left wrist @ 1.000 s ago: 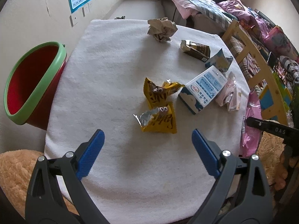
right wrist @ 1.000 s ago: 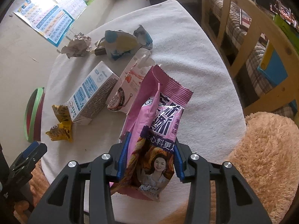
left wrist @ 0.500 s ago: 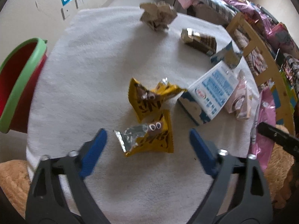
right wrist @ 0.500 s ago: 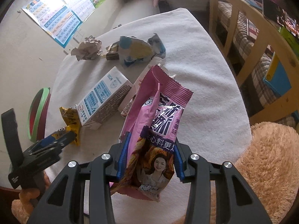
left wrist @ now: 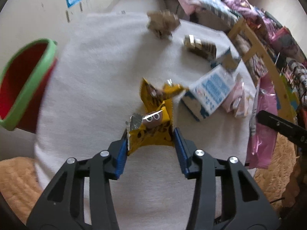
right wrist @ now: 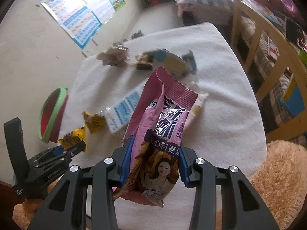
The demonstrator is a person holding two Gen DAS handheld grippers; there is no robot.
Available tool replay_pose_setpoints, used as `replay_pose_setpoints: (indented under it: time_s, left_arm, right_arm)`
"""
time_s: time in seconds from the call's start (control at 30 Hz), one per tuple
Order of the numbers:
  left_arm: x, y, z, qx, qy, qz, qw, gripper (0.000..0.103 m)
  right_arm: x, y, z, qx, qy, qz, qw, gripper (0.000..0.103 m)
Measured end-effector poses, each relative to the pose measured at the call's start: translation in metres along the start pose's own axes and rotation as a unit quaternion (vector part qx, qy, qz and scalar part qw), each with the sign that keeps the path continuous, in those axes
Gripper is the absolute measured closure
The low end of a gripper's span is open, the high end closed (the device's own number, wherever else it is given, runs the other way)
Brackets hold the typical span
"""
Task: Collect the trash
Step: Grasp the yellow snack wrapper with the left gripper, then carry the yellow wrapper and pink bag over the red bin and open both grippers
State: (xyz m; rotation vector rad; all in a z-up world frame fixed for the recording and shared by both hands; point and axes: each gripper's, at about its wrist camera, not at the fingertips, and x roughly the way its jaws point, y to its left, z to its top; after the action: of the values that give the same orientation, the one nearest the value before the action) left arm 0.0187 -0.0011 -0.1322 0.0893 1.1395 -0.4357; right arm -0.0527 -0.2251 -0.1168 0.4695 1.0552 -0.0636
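My left gripper (left wrist: 150, 141) points down at the white-covered table (left wrist: 96, 88), and its jaws are closing on a yellow snack wrapper (left wrist: 153, 132) that buckles up between both blue pads. A second yellow wrapper (left wrist: 153, 94) lies just beyond it. My right gripper (right wrist: 153, 157) is shut on a pink snack bag (right wrist: 165, 115) and holds it off the table, over the right side. In the right wrist view the left gripper (right wrist: 71, 149) shows at the lower left with the yellow wrapper (right wrist: 73, 137) at its tips. A red bin with a green rim (left wrist: 25, 84) stands left of the table.
A blue-and-white milk carton (left wrist: 211, 94), a pale pink wrapper (left wrist: 238, 99), a brown carton (left wrist: 199, 47), a blue-and-yellow torn pack (right wrist: 172, 61) and a crumpled paper ball (left wrist: 163, 24) lie on the cloth. A wooden bed frame (right wrist: 268, 38) flanks the right; tan plush (right wrist: 278, 172) lies below.
The left gripper dropped onto the near yellow wrapper and its jaws narrowed around it. The right gripper rose and rolled a little, still holding the pink bag.
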Motion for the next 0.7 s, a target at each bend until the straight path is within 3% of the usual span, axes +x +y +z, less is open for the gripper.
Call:
replay_pose_setpoints:
  time_s: [0.33,0.7]
  left_arm:
    - [-0.066,0.053,0.023,-0.056,-0.109,0.074,0.9897,0.060]
    - [-0.100,0.146,0.025,-0.151,-0.151,0.128,0.9685,0.060]
  right_arm:
    - [0.002,0.072,0.018,-0.086,-0.009,0.046,0.995,0.063]
    - [0.007,0.158,0.043,-0.171,-0.030,0.082,0.981,0.063]
